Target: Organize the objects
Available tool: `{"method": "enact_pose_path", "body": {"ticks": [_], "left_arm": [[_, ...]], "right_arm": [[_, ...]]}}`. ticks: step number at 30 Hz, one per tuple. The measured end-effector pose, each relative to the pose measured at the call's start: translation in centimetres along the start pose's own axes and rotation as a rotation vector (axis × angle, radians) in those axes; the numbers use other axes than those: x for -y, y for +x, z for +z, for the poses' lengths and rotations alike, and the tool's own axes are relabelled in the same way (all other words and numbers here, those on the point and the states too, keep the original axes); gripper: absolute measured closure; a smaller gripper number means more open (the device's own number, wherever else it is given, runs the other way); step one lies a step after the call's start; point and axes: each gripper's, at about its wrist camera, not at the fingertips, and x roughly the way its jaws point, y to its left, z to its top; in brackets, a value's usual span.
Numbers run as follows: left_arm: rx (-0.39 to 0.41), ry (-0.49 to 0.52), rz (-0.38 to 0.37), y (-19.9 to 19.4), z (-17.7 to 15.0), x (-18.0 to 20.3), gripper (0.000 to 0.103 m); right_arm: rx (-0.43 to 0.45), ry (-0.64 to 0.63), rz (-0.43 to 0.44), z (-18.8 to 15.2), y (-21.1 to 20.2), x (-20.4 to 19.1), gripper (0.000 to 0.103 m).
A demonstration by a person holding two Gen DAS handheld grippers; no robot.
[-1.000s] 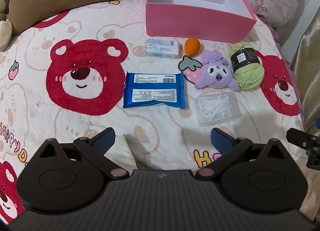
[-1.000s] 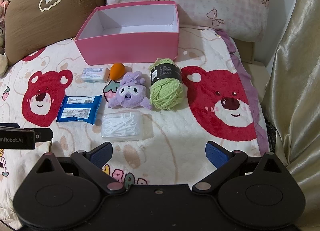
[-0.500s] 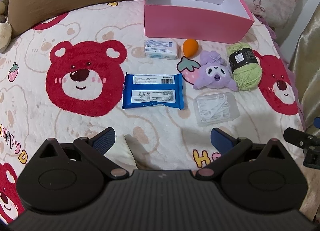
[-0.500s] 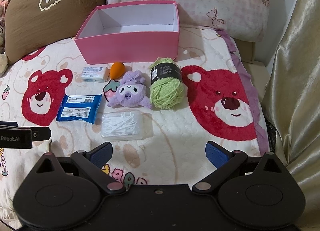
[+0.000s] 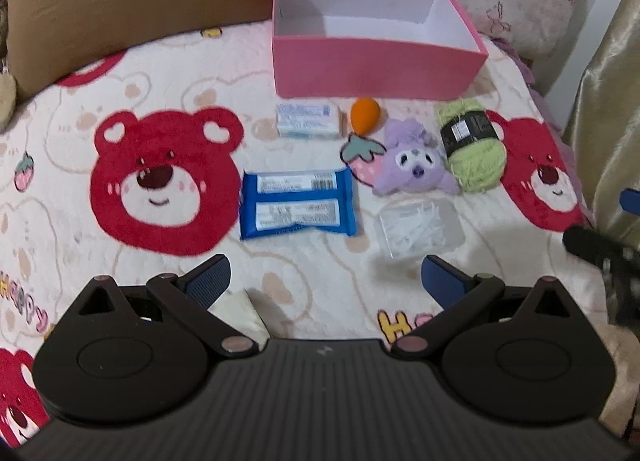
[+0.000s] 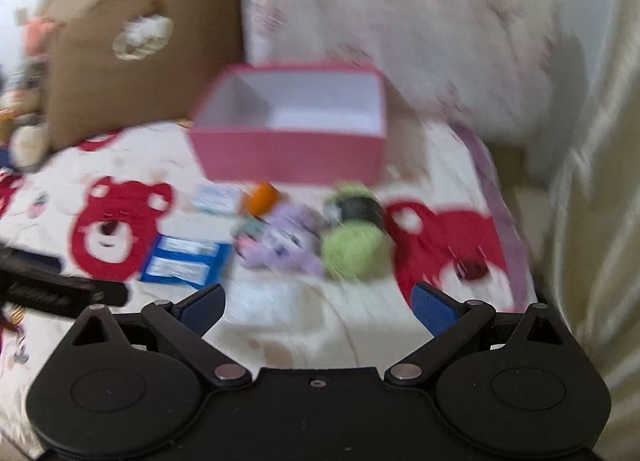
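Change noted: against the views half a second earlier, the right wrist view had gone heavily smeared and the box sat lower and smaller in it, so the right hand-held gripper (image 6: 318, 307) was judged to be swinging fast; the left hand-held gripper (image 5: 325, 279) had shifted only slightly; no item had left its place; judged: sorting not yet begun, first reach only starting.

Both hand-held grippers: fingers spread wide, pinching nothing, held over the near part of the bed (image 5: 120, 261).

Count, all lying on the bed in front of the box:
- pink box (image 5: 376, 61), one, open, nothing seen inside;
- blue wipes pack (image 5: 297, 208), one, nearest the left gripper;
- small white-blue packet (image 5: 309, 121), one, just before the box;
- orange egg-shaped sponge (image 5: 365, 112), one, beside that packet;
- purple plush toy (image 5: 414, 165), one;
- green yarn ball (image 5: 474, 145), one, touching the plush;
- clear case of white picks (image 5: 418, 227), one.
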Motion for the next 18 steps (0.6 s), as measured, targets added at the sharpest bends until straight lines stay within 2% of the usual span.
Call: {"method": "enact_pose_path", "body": {"ticks": [2, 4, 7, 11, 16, 18], "left_arm": [[0.016, 0.004, 0.014, 0.2, 0.2, 0.0, 0.000], [0.026, 0.014, 0.012, 0.8, 0.2, 0.1, 0.000], [0.057, 0.032, -0.041, 2.1, -0.2, 0.4, 0.001], [0.076, 0.055, -0.079, 3.1, -1.3, 1.2, 0.003], [0.109, 0.082, -0.093, 4.4, -1.6, 2.5, 0.001], [0.107, 0.087, -0.070, 5.5, -1.5, 3.1, 0.001]], "right_arm": [[0.019, -0.091, 0.037, -0.2, 0.4, -0.5, 0.002], [0.003, -0.166, 0.012, -0.8, 1.6, -1.3, 0.002], [0.016, -0.264, 0.005, -2.1, 3.4, -2.6, 0.002], [0.004, -0.301, 0.183, -3.9, 5.2, -2.0, 0.003], [-0.083, -0.291, 0.244, -4.2, 8.8, -1.0, 0.002], [-0.108, -0.303, 0.275, -4.5, 10.1, -1.0, 0.003]]}}
